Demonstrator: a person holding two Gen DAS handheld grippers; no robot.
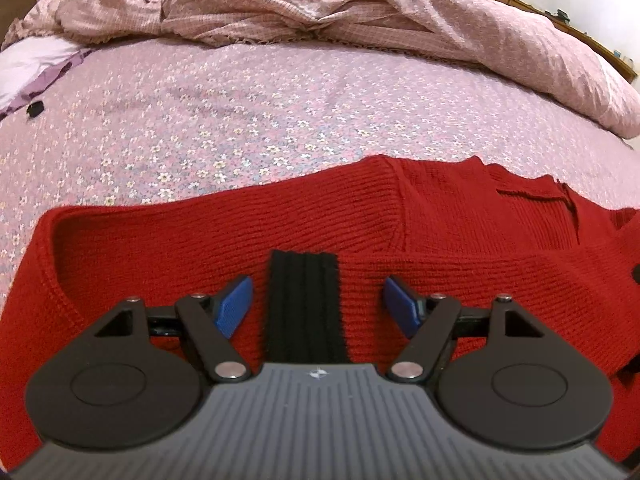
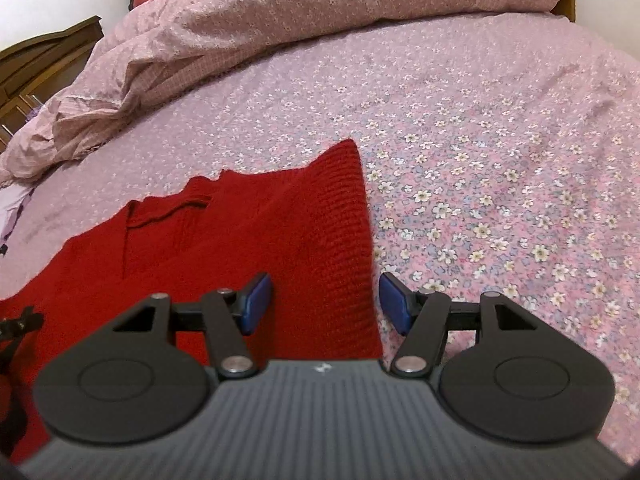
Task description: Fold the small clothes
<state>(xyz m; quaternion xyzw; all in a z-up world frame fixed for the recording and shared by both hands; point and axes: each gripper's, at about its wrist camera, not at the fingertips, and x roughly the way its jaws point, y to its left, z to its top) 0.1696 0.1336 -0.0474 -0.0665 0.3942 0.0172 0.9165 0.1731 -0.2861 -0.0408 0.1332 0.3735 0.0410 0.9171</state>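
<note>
A red knit sweater lies flat on the floral bedsheet. A sleeve is folded across its body, ending in a black ribbed cuff. My left gripper is open just above the sweater, its blue pads either side of the black cuff, holding nothing. In the right wrist view the sweater fills the lower left, its right edge running down between the fingers. My right gripper is open over that edge, with one pad above the knit and the other above the bedsheet.
A crumpled pink duvet is heaped along the far side of the bed and also shows in the right wrist view. A purple and white cloth and a small black object lie at far left. Wooden furniture stands beyond the bed.
</note>
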